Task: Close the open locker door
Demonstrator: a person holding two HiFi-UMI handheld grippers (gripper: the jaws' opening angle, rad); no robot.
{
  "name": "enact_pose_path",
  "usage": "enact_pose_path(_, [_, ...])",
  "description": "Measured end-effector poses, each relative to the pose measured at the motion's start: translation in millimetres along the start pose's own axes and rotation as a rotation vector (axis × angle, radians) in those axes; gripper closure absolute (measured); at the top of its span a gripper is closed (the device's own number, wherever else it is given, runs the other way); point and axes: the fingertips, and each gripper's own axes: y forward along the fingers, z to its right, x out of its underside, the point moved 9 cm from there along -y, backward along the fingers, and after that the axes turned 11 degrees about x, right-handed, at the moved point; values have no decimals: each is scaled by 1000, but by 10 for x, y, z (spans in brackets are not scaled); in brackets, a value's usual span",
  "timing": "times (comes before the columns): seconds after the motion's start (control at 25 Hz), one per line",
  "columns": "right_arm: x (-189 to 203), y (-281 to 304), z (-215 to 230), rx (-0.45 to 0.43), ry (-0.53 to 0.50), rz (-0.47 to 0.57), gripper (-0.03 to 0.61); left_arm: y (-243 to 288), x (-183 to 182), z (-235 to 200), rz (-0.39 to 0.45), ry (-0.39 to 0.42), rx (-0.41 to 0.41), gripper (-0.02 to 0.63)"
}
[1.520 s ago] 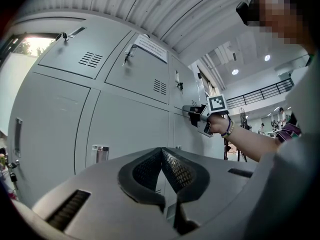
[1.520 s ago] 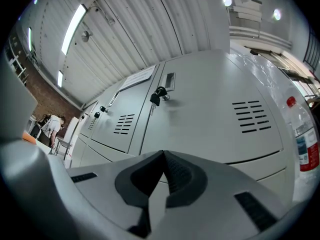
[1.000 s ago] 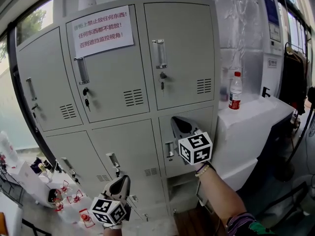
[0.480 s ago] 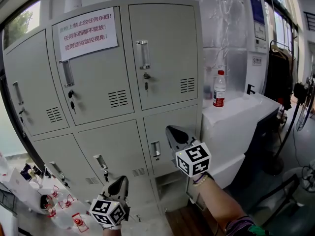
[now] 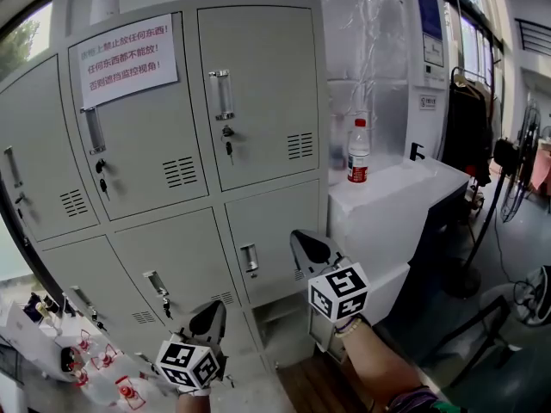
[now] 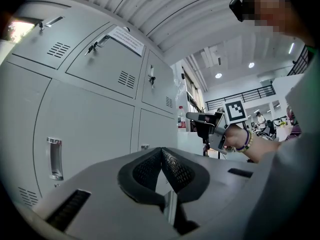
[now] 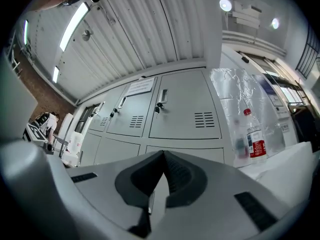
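Carefully, with left tool [image 5: 211, 317] and right tool [image 5: 301, 239] both closed on nothing, reach the right one behind the open locker door [image 5: 320, 341] hanging low at the bottom-right compartment [image 5: 280, 312] and push it flat.

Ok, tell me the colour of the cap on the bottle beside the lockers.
Red. The bottle cap shows best in the head view.

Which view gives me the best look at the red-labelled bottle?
Head view: the bottle stands whole and upright on the white counter. Right gripper view shows it too, skewed near the edge; left gripper view, only tiny.
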Motion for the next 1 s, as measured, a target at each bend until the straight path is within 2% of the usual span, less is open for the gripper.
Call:
enact_pose_path(0.4, [236,-303,-65,-11,-27,-33,593,54,78,143,-30,27,-3,592])
enact_pose_path(1.0, [640,-712,-281,-17,-39,-75,592,-189,247,95,-17,15,-91,592])
